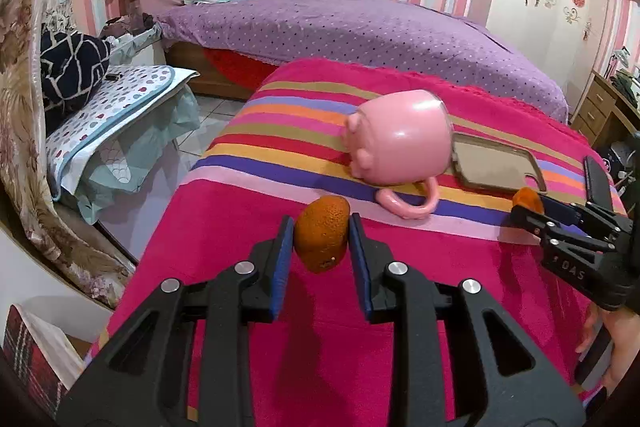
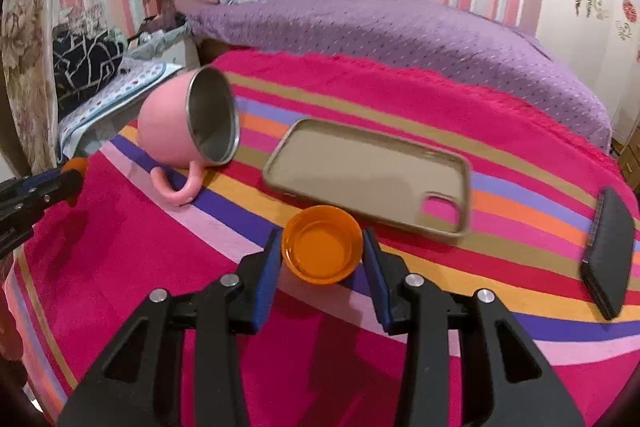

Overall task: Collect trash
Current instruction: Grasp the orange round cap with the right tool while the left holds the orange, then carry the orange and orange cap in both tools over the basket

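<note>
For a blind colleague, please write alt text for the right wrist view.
The right gripper closes around an orange cap lying open side up on a striped cloth. Behind it lie an empty phone case and a tipped pink mug; a dark flat object lies right. The left gripper enters at left, holding something orange.

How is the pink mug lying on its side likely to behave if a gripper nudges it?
The pink mug probably rolls only slightly: its handle rests on the striped cloth and should brake it. Its glossy, rounded body looks slippery and rigid.
</note>
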### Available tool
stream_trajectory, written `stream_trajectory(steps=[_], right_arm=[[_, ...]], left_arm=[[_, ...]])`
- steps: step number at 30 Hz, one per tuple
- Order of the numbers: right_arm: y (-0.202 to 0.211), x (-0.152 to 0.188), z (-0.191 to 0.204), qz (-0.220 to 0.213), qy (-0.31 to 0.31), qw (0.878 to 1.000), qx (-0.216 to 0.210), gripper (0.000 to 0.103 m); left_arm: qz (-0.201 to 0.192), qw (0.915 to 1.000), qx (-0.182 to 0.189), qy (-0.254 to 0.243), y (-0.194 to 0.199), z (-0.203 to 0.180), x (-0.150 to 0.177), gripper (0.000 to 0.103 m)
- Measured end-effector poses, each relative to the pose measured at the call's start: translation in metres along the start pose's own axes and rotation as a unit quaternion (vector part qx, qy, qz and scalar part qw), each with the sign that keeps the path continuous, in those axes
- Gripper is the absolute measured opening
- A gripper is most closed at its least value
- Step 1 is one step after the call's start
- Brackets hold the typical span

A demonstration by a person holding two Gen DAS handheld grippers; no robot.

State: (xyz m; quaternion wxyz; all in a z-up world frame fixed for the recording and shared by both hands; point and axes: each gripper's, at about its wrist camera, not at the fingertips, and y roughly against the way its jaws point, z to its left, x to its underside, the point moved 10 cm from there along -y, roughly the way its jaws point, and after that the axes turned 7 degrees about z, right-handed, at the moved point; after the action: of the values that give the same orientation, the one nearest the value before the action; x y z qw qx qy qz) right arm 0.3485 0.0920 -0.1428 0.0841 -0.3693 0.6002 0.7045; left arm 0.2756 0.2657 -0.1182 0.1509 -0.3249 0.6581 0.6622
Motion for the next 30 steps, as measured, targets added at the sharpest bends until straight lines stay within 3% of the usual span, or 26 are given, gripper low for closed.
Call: stream_trajectory(steps=[13,16,30], right_arm=[[0.095,0.040,-0.113,-0.039,-0.058,0.996,0.064,0.040],[0.119,0.055,-0.138,-0.044,-0.069,0.993,0.080,0.040],[0.214,0.137,-0.255,-0.070,-0.135,0.978,0.142,0.040]], left_arm=[[-0.001,0.9980,0.044,-0.047,0.019,-0.095,0.012,0.027],[-0.004,0.9968,0.068,-0.042,0.028,-0.122,0.012,0.027],[-0.027,0.9899,0.111,-0.083,0.071,-0.237,0.041,0.027]])
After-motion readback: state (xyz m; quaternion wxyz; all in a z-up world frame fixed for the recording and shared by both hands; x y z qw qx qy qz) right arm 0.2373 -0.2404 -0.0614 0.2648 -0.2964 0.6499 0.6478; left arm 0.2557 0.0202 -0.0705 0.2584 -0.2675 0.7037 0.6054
